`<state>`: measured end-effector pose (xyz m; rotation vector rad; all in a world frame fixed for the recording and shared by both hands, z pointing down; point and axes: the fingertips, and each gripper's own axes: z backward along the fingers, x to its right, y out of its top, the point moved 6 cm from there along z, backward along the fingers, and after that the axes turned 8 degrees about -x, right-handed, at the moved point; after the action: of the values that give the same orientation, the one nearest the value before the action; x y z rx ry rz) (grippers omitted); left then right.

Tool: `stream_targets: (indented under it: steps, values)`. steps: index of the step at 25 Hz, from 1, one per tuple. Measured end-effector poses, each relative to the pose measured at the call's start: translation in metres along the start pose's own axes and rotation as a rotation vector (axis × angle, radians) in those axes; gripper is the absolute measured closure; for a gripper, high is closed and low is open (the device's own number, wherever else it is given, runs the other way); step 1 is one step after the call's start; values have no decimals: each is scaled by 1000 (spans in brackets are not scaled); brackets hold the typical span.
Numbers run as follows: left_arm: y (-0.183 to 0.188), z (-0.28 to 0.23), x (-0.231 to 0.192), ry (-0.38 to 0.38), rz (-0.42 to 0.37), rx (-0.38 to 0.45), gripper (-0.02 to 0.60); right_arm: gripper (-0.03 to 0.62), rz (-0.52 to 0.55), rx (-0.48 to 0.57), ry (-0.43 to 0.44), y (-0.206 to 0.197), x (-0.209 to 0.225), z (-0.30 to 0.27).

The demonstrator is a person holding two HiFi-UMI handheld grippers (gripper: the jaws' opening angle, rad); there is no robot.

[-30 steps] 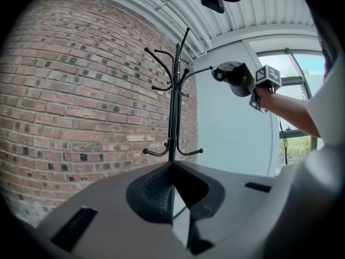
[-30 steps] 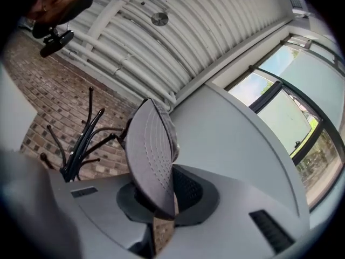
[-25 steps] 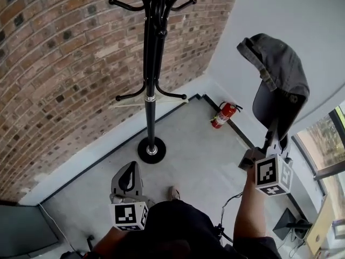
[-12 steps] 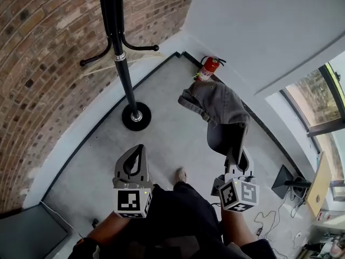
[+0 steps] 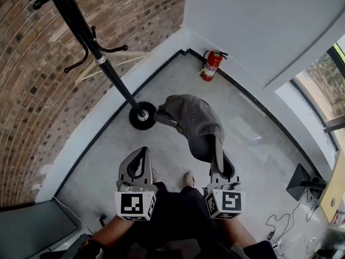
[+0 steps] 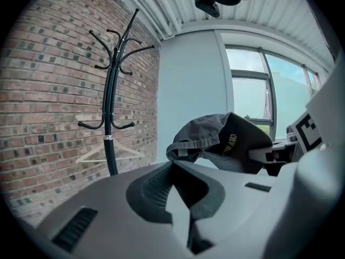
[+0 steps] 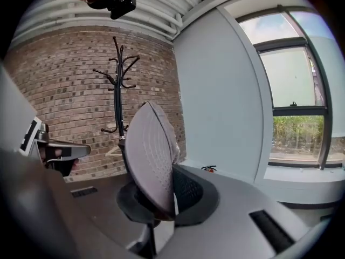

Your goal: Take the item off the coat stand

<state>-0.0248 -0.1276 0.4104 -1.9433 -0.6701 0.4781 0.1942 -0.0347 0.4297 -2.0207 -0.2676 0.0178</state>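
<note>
The black coat stand [image 5: 102,69] rises at the upper left, its base [image 5: 143,115] on the grey floor, and its hooks show bare. A grey cap [image 5: 190,118] hangs in the air to the right of the base, clear of the stand. My right gripper [image 5: 218,154] is shut on the cap's brim [image 7: 152,161], which stands upright between the jaws. My left gripper [image 5: 142,154] is held beside it at the same height, shut and empty. In the left gripper view the cap [image 6: 226,142] floats to the right of the stand [image 6: 112,96].
A red fire extinguisher [image 5: 211,66] stands at the foot of the white wall. A pale wooden hanger [image 5: 116,58] hangs low on the stand by the brick wall [image 5: 32,90]. Cables and a black stand [image 5: 302,182] lie at the right. The person's shoe [image 5: 188,179] is below.
My right gripper has brought the cap down from high at the right to chest height in front of the person, away from the stand. The left gripper has stayed where it was.
</note>
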Motion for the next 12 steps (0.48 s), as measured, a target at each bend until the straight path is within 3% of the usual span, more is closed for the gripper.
stream_targets:
  steps: [6, 12]
  values:
    - [-5, 2, 49, 109, 25, -11, 557, 560, 39, -8, 149, -5, 35, -3]
    - [-15, 25, 51, 188, 49, -27, 557, 562, 79, -6, 223, -2, 31, -4]
